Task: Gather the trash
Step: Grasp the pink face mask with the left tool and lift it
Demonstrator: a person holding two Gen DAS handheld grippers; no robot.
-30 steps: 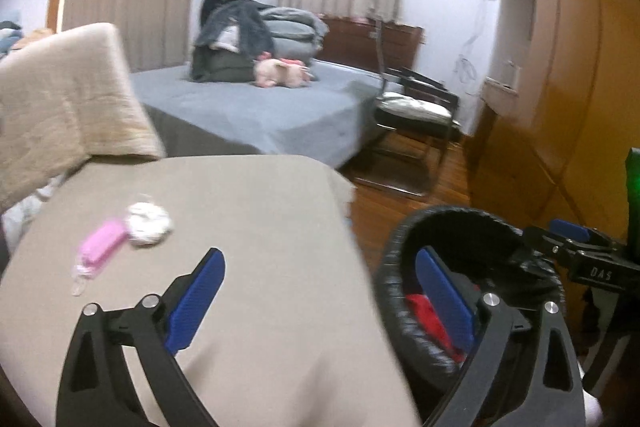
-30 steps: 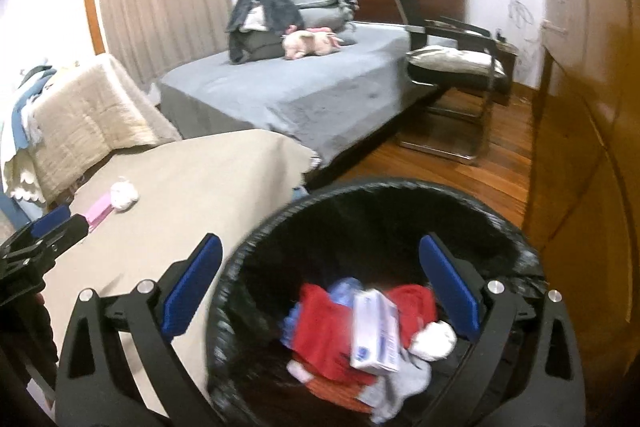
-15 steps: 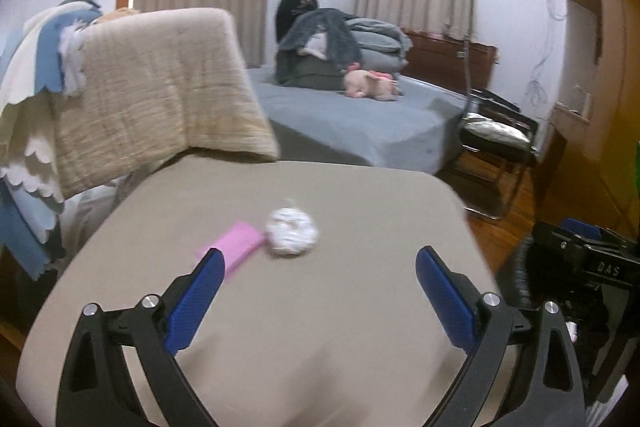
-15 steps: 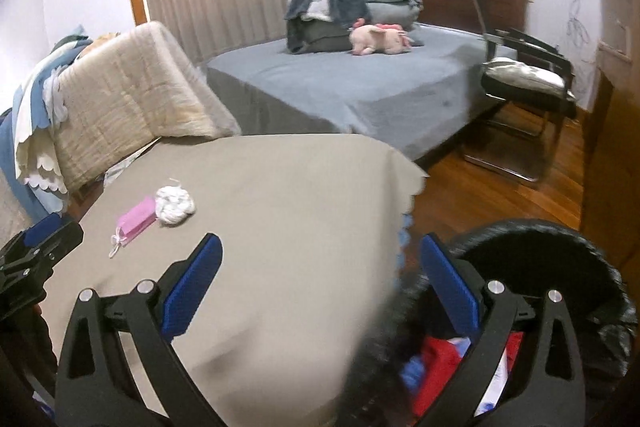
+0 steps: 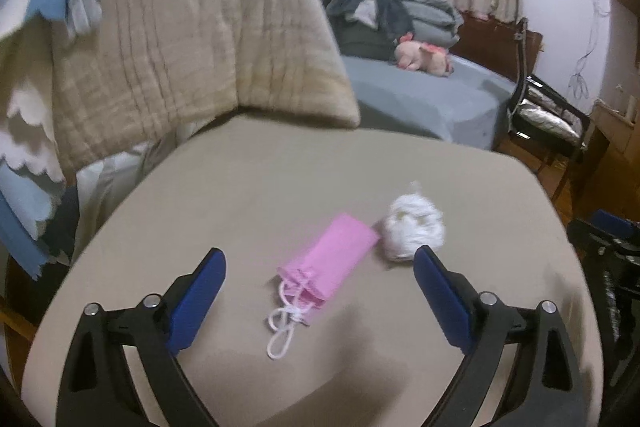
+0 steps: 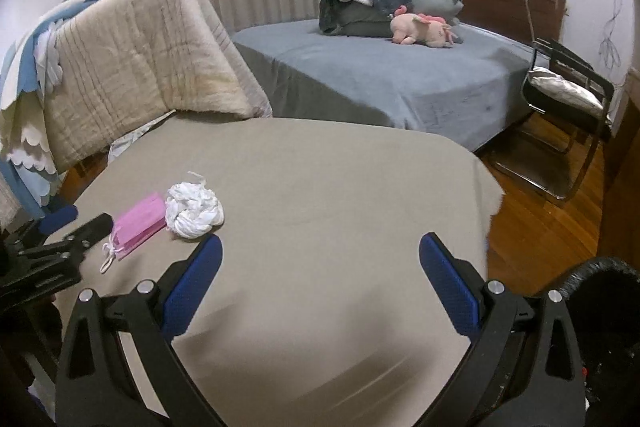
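Note:
A folded pink face mask (image 5: pixel 330 263) with white ear loops lies on the beige table (image 5: pixel 280 179), just ahead of my left gripper (image 5: pixel 320 283), which is open and empty. A crumpled white wad (image 5: pixel 414 233) sits beside the mask on its right. In the right wrist view the mask (image 6: pixel 138 223) and the wad (image 6: pixel 194 211) lie at the table's left, ahead and left of my right gripper (image 6: pixel 320 267), which is open and empty. The black-lined trash bin (image 6: pixel 608 307) shows at the lower right edge.
A beige quilt (image 5: pixel 192 39) hangs over a chair back behind the table. A grey bed (image 6: pixel 400 75) with folded blankets and a pink plush stands beyond. A black chair (image 6: pixel 568 95) is on the wooden floor at right.
Both grippers swung left, away from the trash bin and over the table. The mask and wad now lie close in front of the left gripper. The bin has slid to the right edge.

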